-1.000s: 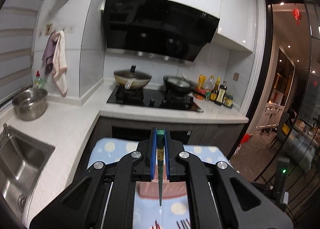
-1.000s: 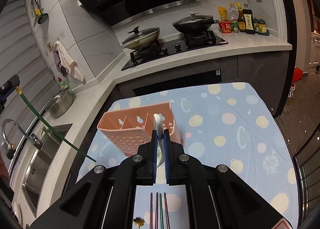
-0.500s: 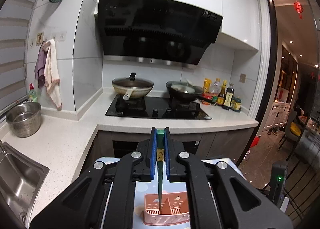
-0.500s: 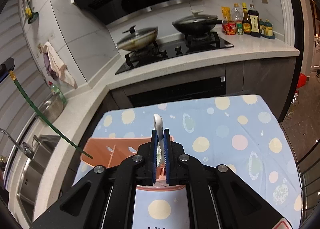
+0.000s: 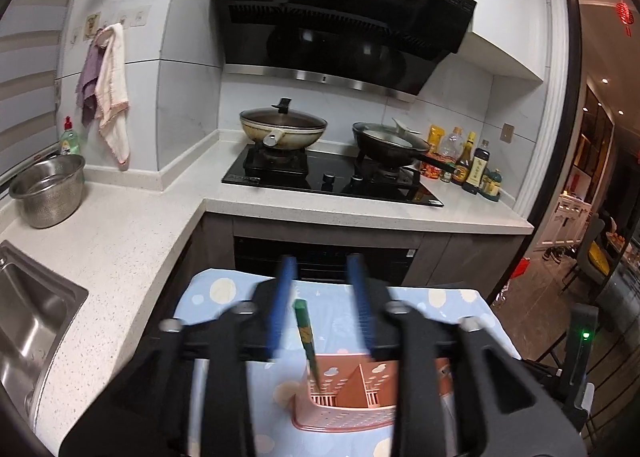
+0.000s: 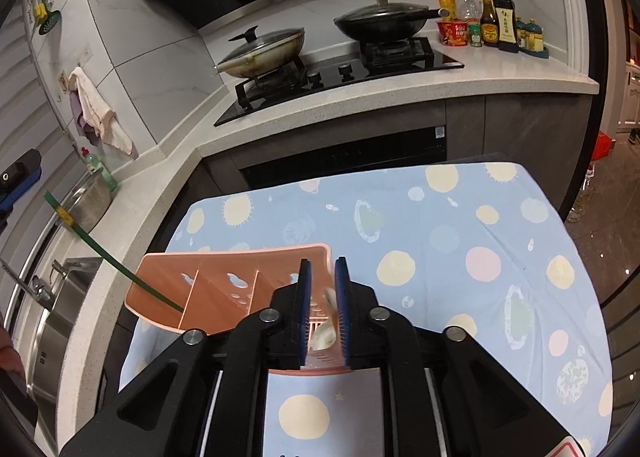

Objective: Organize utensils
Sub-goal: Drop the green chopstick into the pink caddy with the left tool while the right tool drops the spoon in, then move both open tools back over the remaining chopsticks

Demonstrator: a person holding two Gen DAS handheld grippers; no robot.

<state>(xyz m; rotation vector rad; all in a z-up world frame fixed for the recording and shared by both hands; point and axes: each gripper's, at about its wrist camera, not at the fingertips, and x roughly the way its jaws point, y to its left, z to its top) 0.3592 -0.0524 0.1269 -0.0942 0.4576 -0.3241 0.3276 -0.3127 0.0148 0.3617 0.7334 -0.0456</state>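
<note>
Our left claw [image 5: 320, 297] is opening, the green chopstick [image 5: 305, 331] loose between its jaws, tip in the pink caddy [image 5: 352, 397]. Our right claw [image 6: 323, 289] is opening narrowly around the white spoon [image 6: 326, 321] above the caddy.

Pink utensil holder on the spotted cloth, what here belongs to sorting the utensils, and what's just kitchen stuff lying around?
Belongs to the job:
- pink utensil holder
- green chopstick, tip in the holder
- white spoon, between the right gripper's opening jaws
- left gripper, jaws opening

Just lying about:
- two lidded pans
- sauce bottles
- steel colander
- hanging towels
</note>
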